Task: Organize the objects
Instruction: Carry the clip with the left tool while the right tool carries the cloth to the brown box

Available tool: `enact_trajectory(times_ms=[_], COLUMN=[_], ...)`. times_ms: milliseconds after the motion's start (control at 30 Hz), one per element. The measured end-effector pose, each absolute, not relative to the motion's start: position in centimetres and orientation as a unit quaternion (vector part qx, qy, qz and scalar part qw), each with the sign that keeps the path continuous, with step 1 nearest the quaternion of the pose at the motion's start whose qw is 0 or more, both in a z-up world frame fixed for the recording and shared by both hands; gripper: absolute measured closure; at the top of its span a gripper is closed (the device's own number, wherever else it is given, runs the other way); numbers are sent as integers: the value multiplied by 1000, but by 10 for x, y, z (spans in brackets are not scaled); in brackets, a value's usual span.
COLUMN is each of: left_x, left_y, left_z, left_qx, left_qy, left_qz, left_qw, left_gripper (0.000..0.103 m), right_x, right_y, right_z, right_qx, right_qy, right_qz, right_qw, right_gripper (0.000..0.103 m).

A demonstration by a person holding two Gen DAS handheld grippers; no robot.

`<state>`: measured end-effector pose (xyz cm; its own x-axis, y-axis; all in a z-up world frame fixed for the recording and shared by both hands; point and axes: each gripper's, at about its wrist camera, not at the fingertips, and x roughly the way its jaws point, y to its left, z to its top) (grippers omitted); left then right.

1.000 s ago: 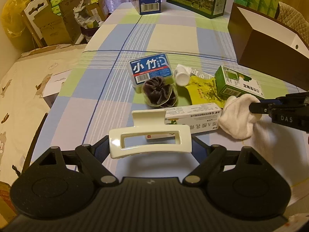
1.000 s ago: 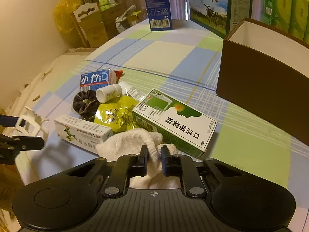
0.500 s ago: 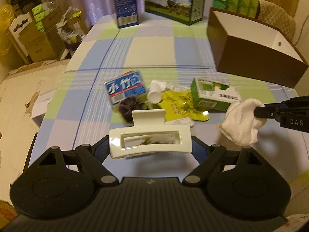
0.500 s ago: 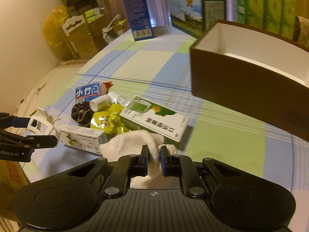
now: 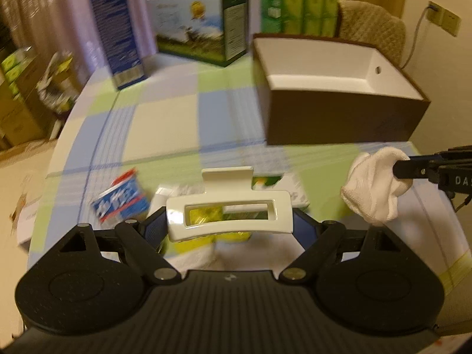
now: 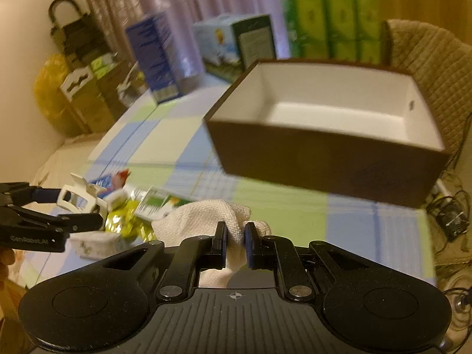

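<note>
One hair clip [image 5: 229,217], one white cloth [image 5: 372,190], one brown box [image 5: 339,100].

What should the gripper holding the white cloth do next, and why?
Probably carry it forward over the brown box and let go. The right gripper is shut on the white cloth, held above the table, and the box ahead is open and looks empty.

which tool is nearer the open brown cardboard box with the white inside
Right. The right tool, shut on the white knitted cloth, sits just short of the brown box's front wall. The left tool, holding the white plastic hair claw, hangs farther back left.
</note>
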<state>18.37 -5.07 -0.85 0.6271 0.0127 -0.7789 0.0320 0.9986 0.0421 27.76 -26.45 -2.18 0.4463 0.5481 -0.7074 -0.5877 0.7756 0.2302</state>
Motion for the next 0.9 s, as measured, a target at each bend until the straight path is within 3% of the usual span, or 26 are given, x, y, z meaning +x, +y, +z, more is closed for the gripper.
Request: enact_trajectory(times_ms=[500,900], left_x=[286,368], left_y=[-117,-155], left_z=[19,30], left_qx=[55,63], left_qy=[389,381], left_qz=[-60,-70], left_qw=[917,920], left_gripper=[19,19], right_x=[358,437], right_y=[-309,-316], right_z=[35,41], right_qx=[-19,-30], right_qy=[344,333], right_qz=[298,275], right_qw=[890,902], right_gripper=[94,94])
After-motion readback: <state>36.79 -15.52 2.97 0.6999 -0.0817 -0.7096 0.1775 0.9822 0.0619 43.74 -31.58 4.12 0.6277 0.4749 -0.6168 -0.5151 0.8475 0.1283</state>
